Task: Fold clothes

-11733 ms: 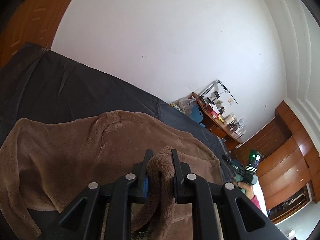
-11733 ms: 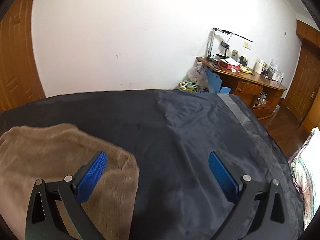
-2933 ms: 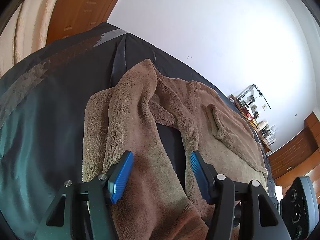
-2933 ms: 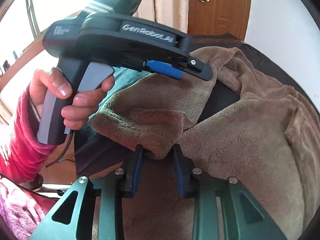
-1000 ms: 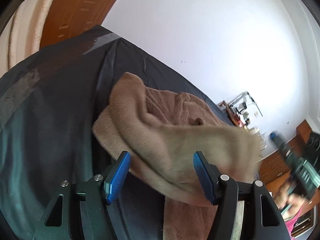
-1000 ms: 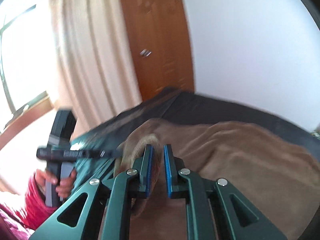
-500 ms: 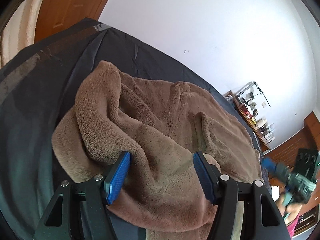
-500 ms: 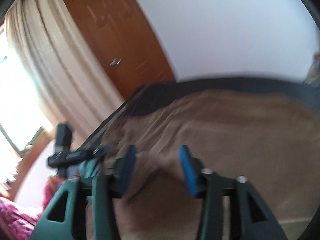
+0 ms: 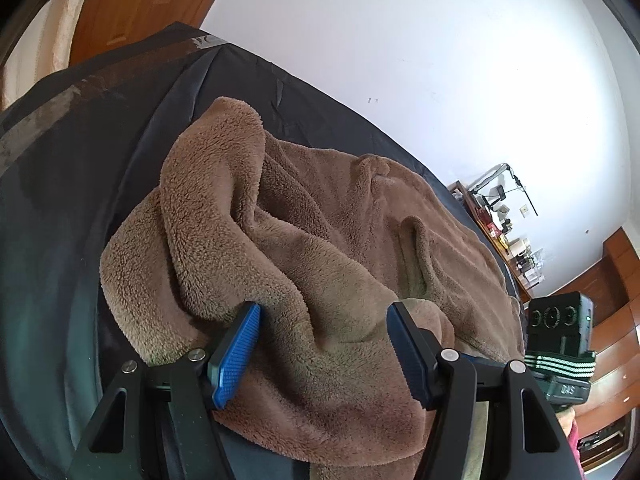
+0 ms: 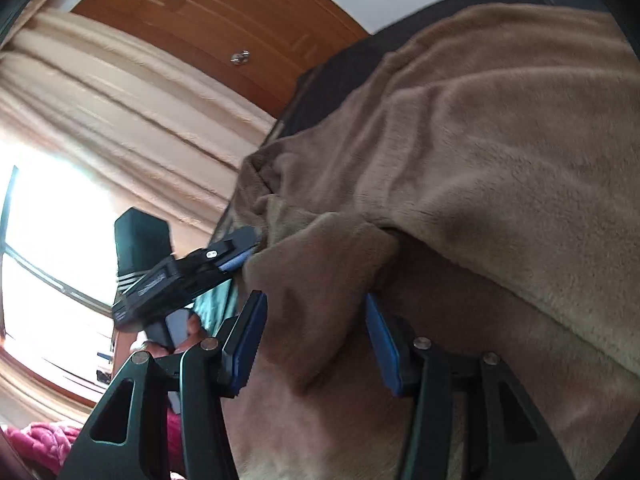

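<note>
While the dark bed point(image 9: 120, 152) carries it, the brown fleece garment point(image 9: 320, 240) lies bunched in loose folds. Both tools gape wide over it, gripping nothing: the left tool point(image 9: 324, 344) at its near edge, the right tool point(image 10: 314, 340) astride a raised fold.

A fuzzy brown fleece garment point(image 9: 320, 248) is lying on a smooth, faintly sheeny dark sheet point(image 9: 80, 152), below a glossy wooden door point(image 10: 224, 20).
</note>
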Action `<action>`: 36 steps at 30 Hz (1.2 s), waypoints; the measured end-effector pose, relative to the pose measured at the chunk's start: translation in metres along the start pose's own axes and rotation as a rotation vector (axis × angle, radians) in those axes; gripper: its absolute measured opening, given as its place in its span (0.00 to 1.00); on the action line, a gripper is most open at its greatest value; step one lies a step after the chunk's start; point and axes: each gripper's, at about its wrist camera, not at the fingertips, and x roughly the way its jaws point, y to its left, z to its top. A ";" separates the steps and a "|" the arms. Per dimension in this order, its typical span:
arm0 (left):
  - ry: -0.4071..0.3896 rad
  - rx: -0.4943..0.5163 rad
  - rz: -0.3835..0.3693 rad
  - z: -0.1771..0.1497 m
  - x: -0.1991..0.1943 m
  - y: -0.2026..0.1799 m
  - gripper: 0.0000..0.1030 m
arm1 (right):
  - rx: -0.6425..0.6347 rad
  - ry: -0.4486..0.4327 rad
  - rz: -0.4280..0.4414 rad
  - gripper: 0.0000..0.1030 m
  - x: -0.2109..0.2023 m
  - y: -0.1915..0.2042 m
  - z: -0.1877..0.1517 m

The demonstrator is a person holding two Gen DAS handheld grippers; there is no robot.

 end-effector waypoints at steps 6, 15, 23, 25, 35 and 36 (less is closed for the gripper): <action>-0.007 0.035 0.004 -0.002 0.002 -0.003 0.69 | 0.019 -0.024 0.043 0.53 -0.001 -0.003 0.009; -0.018 0.065 0.002 -0.003 0.003 -0.004 0.71 | 0.017 -0.039 0.114 0.53 0.004 0.003 0.016; -0.027 0.083 -0.011 -0.004 0.003 -0.004 0.72 | 0.007 -0.019 0.057 0.27 0.023 -0.001 0.018; -0.028 0.077 -0.026 -0.004 0.002 -0.002 0.72 | -0.011 -0.037 0.038 0.19 0.020 0.002 0.019; -0.125 0.036 -0.107 0.000 -0.019 0.001 0.73 | -0.195 -0.255 -0.027 0.12 -0.044 0.048 0.030; -0.164 0.051 -0.114 -0.001 -0.026 -0.001 0.73 | -0.211 -0.284 -0.033 0.12 -0.053 0.052 0.032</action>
